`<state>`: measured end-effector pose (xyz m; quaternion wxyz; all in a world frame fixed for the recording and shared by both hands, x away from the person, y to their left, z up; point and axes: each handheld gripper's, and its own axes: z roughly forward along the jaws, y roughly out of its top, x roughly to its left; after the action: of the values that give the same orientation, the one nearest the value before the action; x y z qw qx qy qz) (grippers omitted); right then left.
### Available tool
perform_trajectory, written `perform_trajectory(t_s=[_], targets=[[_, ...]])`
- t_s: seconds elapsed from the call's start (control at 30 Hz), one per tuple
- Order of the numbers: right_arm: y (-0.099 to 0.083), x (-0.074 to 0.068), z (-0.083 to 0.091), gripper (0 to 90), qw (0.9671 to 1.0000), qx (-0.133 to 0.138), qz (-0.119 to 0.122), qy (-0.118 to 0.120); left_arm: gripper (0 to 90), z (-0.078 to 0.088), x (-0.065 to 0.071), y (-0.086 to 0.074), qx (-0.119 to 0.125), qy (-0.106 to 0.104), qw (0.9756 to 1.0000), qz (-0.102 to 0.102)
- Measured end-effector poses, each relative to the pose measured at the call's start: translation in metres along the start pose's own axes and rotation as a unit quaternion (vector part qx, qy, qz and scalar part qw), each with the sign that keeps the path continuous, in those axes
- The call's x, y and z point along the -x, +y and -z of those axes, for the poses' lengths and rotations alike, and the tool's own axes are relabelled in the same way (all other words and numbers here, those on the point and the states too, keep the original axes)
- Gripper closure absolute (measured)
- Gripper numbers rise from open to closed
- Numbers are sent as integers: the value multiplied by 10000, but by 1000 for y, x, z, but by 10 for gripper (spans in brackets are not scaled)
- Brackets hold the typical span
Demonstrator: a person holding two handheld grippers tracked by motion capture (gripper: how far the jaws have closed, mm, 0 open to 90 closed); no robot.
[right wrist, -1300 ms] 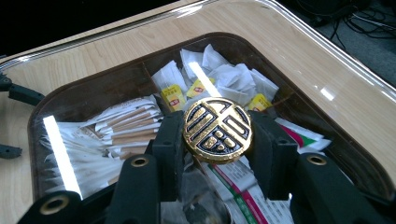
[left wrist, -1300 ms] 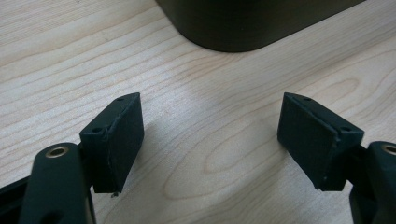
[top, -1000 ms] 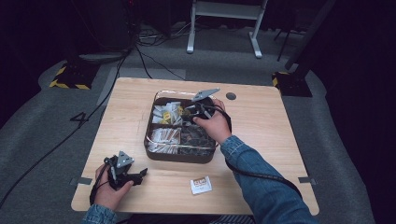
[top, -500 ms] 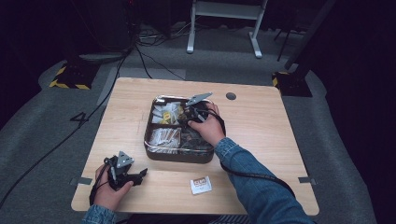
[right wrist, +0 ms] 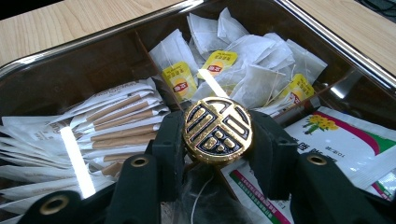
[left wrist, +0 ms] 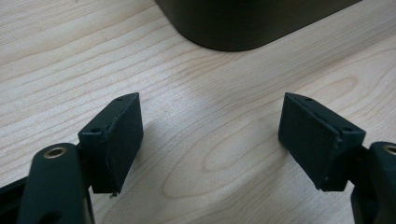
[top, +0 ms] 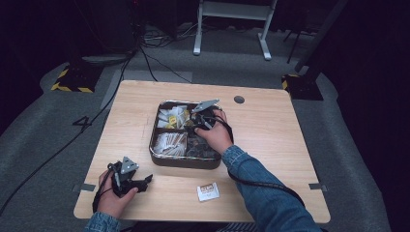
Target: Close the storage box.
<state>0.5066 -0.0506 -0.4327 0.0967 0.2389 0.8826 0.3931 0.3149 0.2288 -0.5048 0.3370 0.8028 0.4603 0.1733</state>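
**High view.** Locate the tray (top: 183, 163) at the middle of the counter (top: 290, 145). Note the right claw (top: 195, 126) reaching down over the tray's centre. Note the left claw (top: 145, 180) resting near the front left corner of the counter, well apart from the tray. Note also a small packet (top: 208, 191) lying loose in front of the tray. Expect no bracing from the left side: a one-handed tug can drag or tip the whole tray.

**Left gripper view.** Confirm the left claw (left wrist: 210, 135) wide open, with nothing but bare wood between the jaws and the tray's dark wall (left wrist: 243, 23) ahead. Bring it closer before any forceful lift, otherwise the tray stays unsupported.

**Right gripper view.** Confirm the right claw (right wrist: 217, 135) clamped on a gold knob (right wrist: 217, 126), pinched by its rim above the crossing of the dividers. Treat the knob as the handle of a clear lid, judging by the glare streaks. Impossible to tell whether that lid sits down or hangs raised.

- Beware of the round, smooth metal rim. Held at two points only, it can swivel or slip free and drop onto the tea bags (right wrist: 243, 70), the stick packets (right wrist: 116, 121) or the flowered sachets (right wrist: 345, 140).
- Pull straight up. A slanted pull can snag on the tray rim and jolt the contents out of their compartments.
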Motion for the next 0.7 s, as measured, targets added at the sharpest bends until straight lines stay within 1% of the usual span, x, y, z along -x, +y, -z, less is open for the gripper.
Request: perform_trajectory(t_s=[0.1, 0.17, 0.2, 0.23, 0.27, 0.53, 0.7], targets=[[-1, -1, -1, 589, 10000, -3, 72, -53, 226, 0, 0, 0, 2, -1, 10000, 0], [-1, -2, -2, 589, 10000, -27, 73, -33, 225, 0, 0, 0, 1, -1, 10000, -1], [-1, -3, -2, 589, 10000, -38, 20, 2, 226, 0, 0, 0, 2, -1, 10000, 0], [-2, -3, -3, 589, 10000, -47, 43, -12, 226, 0, 0, 0, 1, -1, 10000, 0], [-3, -3, -3, 589, 10000, -29, 8, 2, 226, 0, 0, 0, 1, -1, 10000, 0], [-4, -3, -3, 588, 10000, 8, -18, -10, 226, 0, 0, 0, 2, -1, 10000, 1], [-5, -4, -3, 587, 10000, 6, -7, -71, 225, 0, 0, 0, 3, 0, 10000, -1]])
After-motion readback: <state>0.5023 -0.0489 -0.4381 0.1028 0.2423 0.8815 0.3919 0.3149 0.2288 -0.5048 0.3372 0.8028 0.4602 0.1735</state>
